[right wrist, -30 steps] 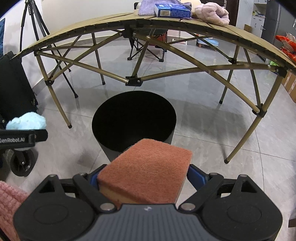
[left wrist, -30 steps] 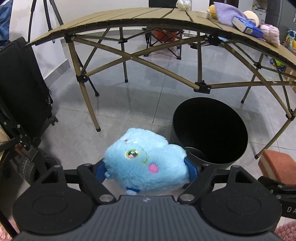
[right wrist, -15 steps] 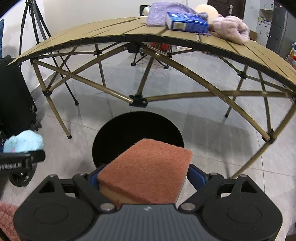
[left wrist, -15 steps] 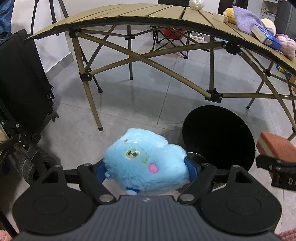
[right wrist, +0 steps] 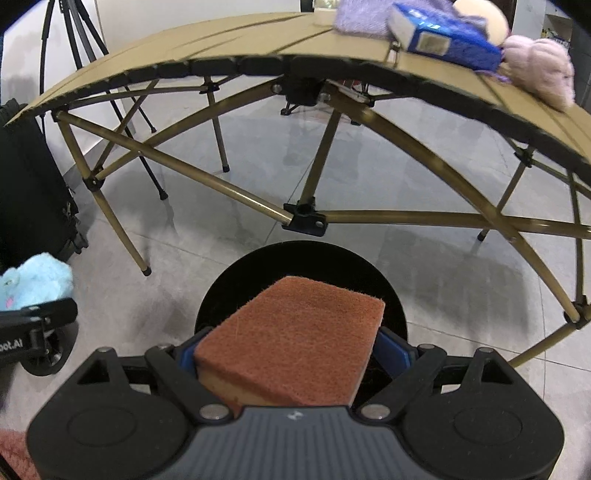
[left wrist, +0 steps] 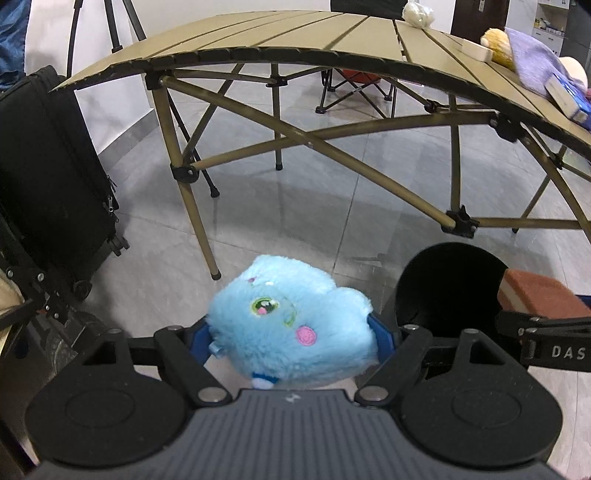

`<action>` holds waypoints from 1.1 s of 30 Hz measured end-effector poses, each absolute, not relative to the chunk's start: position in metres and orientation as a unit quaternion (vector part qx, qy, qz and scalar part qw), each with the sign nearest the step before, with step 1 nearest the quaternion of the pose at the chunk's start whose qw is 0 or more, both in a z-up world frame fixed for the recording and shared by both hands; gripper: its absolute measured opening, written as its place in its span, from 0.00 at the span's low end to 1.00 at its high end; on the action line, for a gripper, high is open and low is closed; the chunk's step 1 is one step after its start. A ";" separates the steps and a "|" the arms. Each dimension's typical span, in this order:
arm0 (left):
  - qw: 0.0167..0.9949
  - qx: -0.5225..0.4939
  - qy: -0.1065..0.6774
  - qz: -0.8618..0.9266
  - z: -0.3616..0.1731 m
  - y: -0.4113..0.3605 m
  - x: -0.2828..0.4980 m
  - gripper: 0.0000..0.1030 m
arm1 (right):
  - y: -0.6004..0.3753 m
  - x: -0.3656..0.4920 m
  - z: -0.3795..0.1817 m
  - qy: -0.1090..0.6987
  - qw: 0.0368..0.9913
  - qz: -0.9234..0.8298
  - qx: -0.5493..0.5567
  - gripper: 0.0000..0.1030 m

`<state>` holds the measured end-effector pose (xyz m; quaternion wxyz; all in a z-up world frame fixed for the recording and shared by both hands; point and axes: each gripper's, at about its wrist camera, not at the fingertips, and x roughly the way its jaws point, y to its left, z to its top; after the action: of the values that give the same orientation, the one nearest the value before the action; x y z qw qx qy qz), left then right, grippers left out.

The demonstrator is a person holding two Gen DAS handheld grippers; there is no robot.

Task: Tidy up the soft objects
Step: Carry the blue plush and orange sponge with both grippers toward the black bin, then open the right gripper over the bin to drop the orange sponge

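The carry-to-bin step is in hand. The right hand-held gripper [right wrist: 291, 350] grasps a rust-coloured sponge [right wrist: 295, 332] right over the black bin [right wrist: 391, 295] on the floor; letting go comes next. The left hand-held gripper [left wrist: 291, 339] clasps a blue plush toy [left wrist: 291, 321], left of the bin, and must shift right first.

A room with a glossy grey tiled floor [left wrist: 303, 206] that reflects soft overhead light. A tan slatted folding worktop [left wrist: 295, 40] arches across the top of both views on crossed tan legs with black joints [right wrist: 304, 219]. At 9 o'clock stands a black suitcase [left wrist: 48, 177] against a white wall [left wrist: 107, 107]. At 11 o'clock a black tripod [right wrist: 70, 40] leans by the wall. Behind the worktop, at 12 o'clock, sits a folding camp chair [left wrist: 351, 88]. At 1 o'clock is a dark doorway [left wrist: 476, 16].
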<state>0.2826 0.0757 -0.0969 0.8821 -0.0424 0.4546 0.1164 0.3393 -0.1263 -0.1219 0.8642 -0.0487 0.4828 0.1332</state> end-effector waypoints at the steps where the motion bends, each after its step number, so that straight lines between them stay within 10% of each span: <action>1: 0.882 -0.041 0.454 0.117 -0.096 0.077 0.286 0.78 | -0.124 0.344 -0.124 0.486 0.862 0.134 -0.047 0.88; 33: 0.883 -0.048 0.451 0.118 -0.090 0.089 0.318 0.78 | -0.114 0.380 -0.149 0.507 0.855 0.106 -0.029 1.00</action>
<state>0.3184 0.0894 -0.0900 0.8831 -0.0480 0.4514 0.1183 0.3796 -0.1138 -0.1492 0.8546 -0.0294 0.5075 0.1061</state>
